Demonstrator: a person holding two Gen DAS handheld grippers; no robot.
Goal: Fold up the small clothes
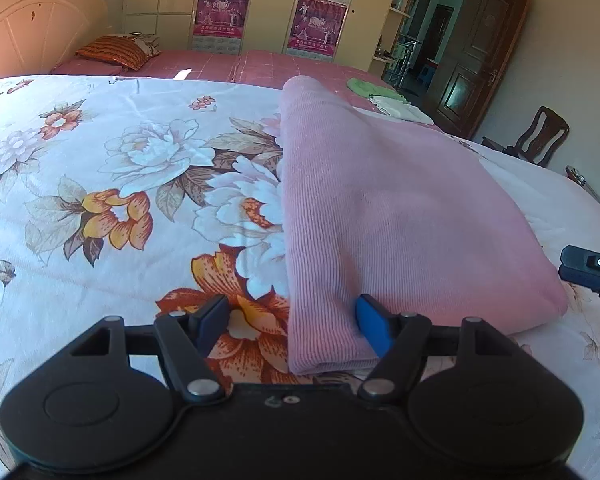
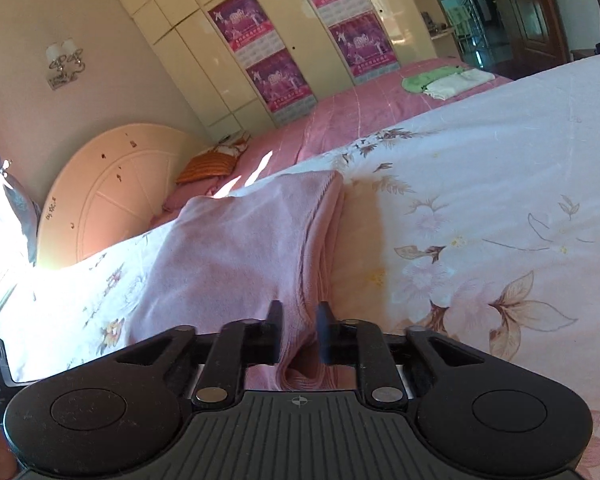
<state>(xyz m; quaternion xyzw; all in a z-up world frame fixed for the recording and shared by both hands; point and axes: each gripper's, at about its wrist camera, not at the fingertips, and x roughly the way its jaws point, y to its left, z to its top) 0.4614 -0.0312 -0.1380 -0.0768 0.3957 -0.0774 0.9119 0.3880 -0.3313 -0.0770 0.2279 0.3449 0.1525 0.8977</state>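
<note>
Pink ribbed knit garment point(image 1: 400, 216), soft, light and floppy, lies folded on the floral bedsheet point(image 1: 99, 200). Left tongs point(image 1: 291, 324) straddle its six-o'clock corner, released; right tongs point(image 2: 298, 330) pinch its layered edge. Best gripped at corners.

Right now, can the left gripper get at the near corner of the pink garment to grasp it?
Probably yes. The left gripper is open, and the near corner of the pink garment already lies between its fingers on the floral sheet. Nothing blocks it. The right gripper is shut on another edge.
</note>
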